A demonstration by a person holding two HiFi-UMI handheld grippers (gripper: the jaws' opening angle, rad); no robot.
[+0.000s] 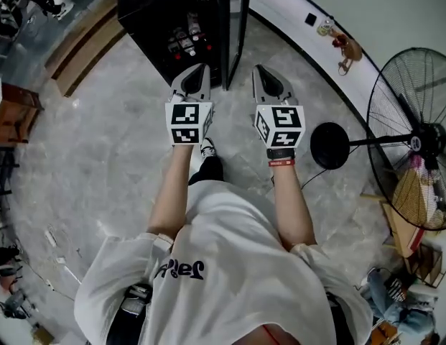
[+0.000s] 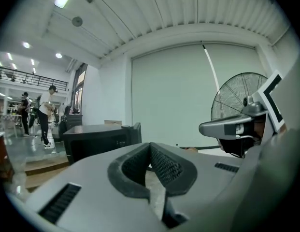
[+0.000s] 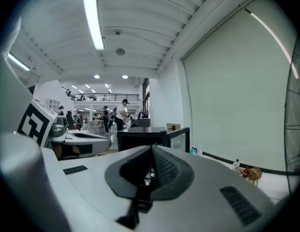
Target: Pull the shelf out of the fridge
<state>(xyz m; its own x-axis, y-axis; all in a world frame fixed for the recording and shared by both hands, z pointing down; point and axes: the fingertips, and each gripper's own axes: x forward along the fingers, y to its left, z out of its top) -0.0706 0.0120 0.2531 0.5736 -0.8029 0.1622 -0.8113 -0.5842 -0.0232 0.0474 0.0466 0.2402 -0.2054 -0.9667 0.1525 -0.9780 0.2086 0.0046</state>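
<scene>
A small black fridge (image 1: 161, 13) stands on the marble floor ahead of me, its glass door (image 1: 240, 27) swung open to the right. Inside, a shelf (image 1: 185, 43) carries several cans and bottles. My left gripper (image 1: 198, 70) is shut and empty, its tip just short of the fridge's open front. My right gripper (image 1: 260, 72) is also shut and empty, held beside the door's edge. In the left gripper view the shut jaws (image 2: 150, 148) point at the fridge (image 2: 94, 139). In the right gripper view the jaws (image 3: 152, 151) meet before the fridge (image 3: 140, 135).
A standing fan (image 1: 416, 131) with a round black base (image 1: 330, 146) is at the right. A low wooden step (image 1: 79, 49) lies left of the fridge. A small toy figure (image 1: 345, 49) sits by the curved wall. People (image 2: 46, 112) stand far off.
</scene>
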